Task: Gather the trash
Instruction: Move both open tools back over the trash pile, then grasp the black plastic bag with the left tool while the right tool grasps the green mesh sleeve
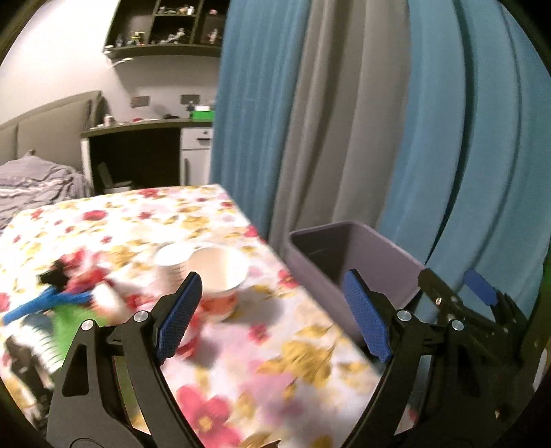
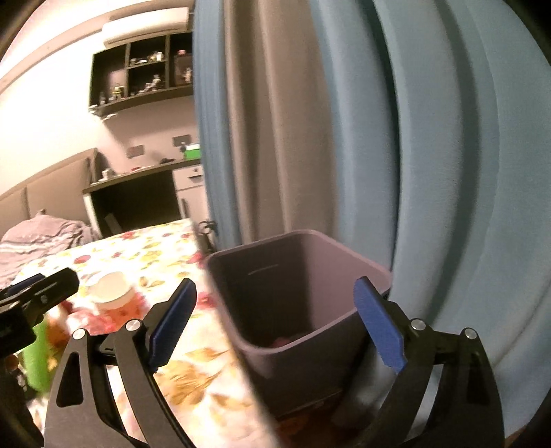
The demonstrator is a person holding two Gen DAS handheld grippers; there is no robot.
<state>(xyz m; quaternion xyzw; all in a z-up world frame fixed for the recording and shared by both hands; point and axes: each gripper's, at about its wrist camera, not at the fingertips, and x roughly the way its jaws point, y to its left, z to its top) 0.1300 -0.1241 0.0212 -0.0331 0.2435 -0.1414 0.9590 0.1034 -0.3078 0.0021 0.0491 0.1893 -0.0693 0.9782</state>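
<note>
A purple bin [image 2: 296,303] stands beside the right edge of the floral table [image 1: 275,362]; it also shows in the left wrist view [image 1: 347,262]. Something reddish lies at its bottom. My right gripper [image 2: 275,324] is open and empty, held above the bin's mouth. My left gripper [image 1: 272,317] is open and empty above the table. Two paper cups [image 1: 220,275] lie on the cloth just ahead of its left finger. Blurred trash lies at the left: a blue strip [image 1: 38,303], green pieces [image 1: 75,317] and a striped cup [image 1: 41,341].
Blue and grey curtains [image 1: 378,120] hang close behind the bin. A bed [image 1: 31,182], a desk [image 1: 137,155] and wall shelves [image 1: 165,27] stand at the far left. My right gripper [image 1: 482,303] shows at the right edge of the left wrist view.
</note>
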